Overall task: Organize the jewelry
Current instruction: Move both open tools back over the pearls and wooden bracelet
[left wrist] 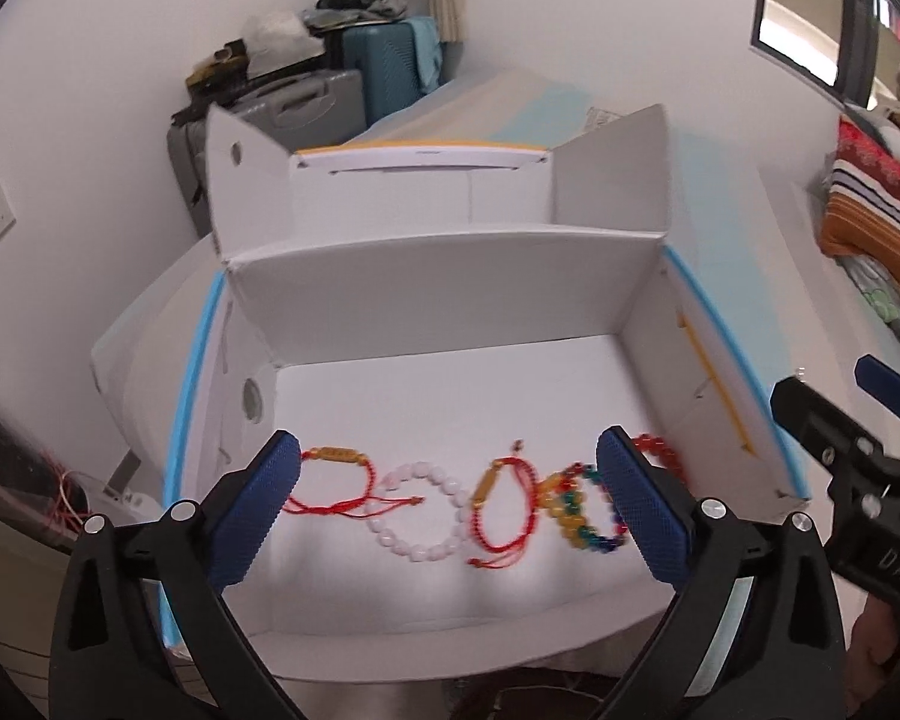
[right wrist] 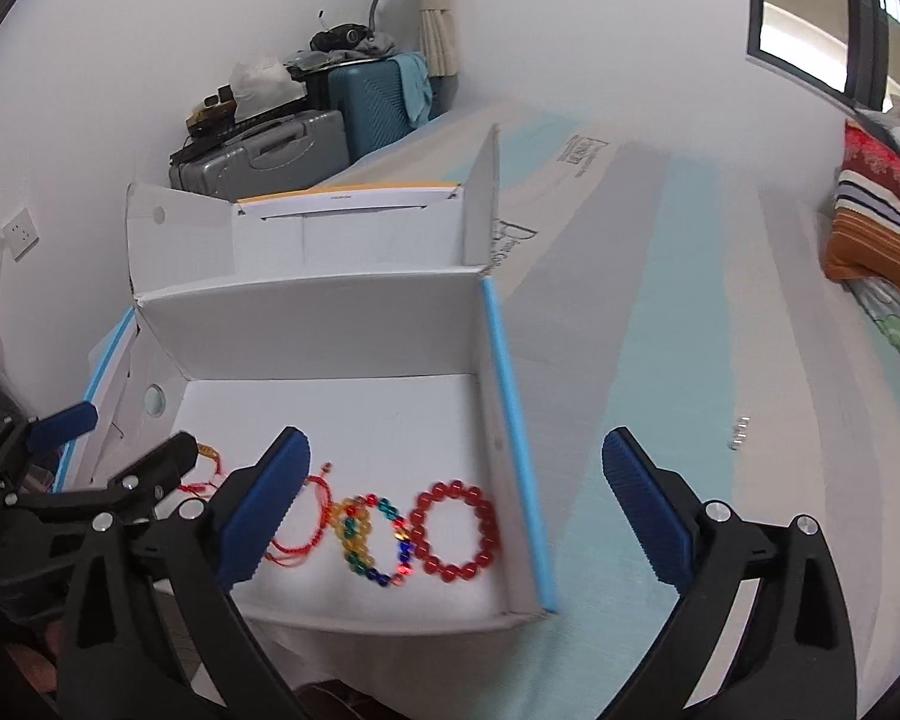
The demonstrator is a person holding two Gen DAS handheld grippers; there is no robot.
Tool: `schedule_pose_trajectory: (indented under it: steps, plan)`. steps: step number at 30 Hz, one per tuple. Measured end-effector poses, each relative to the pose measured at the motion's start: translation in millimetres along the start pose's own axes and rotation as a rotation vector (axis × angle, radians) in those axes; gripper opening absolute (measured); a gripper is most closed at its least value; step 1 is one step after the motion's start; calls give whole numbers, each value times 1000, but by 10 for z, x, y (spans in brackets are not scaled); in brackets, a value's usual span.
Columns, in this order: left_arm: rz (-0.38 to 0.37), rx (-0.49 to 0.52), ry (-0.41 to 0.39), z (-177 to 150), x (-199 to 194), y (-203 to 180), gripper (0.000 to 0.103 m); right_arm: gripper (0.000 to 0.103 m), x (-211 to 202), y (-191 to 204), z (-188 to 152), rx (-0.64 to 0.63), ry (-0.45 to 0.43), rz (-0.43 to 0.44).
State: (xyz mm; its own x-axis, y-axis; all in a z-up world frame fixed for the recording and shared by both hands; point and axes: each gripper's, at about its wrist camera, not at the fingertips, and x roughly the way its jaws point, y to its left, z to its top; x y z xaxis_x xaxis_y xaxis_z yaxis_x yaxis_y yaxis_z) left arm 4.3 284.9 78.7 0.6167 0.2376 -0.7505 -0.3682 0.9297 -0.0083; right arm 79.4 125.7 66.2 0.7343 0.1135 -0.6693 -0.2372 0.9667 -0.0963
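Note:
A white open box (left wrist: 450, 300) (right wrist: 306, 324) sits on the bed. Inside, in a row, lie a red cord bracelet with a gold tube (left wrist: 336, 459), a white bead bracelet (left wrist: 426, 510), a second red cord bracelet (left wrist: 504, 507) (right wrist: 306, 531), a multicolour bead bracelet (left wrist: 582, 507) (right wrist: 372, 540) and a red bead bracelet (left wrist: 654, 450) (right wrist: 453, 531). My left gripper (left wrist: 450, 507) is open and empty, hovering over the row. My right gripper (right wrist: 453, 510) is open and empty, straddling the box's right wall above the red bead bracelet.
The box's lid flaps (left wrist: 612, 168) stand up behind it. The bed sheet (right wrist: 690, 360) spreads to the right, with small silver pieces (right wrist: 740, 432) on it. Suitcases (right wrist: 306, 138) stand by the wall. Folded blankets (right wrist: 876, 222) lie at far right.

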Motion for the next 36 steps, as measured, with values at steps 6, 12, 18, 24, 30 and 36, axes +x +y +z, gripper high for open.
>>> schedule_pose_trajectory:
  steps: [6,12,18,24,30,36]
  plan:
    - [-33,41,-17,13,-123,-331,97,95,-270,-365,-103,29,-34,-55]
    - [-57,79,-21,11,-163,-666,97,95,-486,-829,-235,79,-50,-106]
    - [-91,117,-30,19,-186,-1061,97,95,-593,-1255,-363,129,-40,-153]
    - [-118,154,-20,23,-141,-1542,97,95,-707,-1702,-598,167,-50,-228]
    - [-164,216,-8,-26,-20,-2073,97,95,-738,-2200,-888,219,-24,-273]
    - [-203,277,6,-84,145,-2561,97,95,-685,-2608,-1125,265,5,-304]
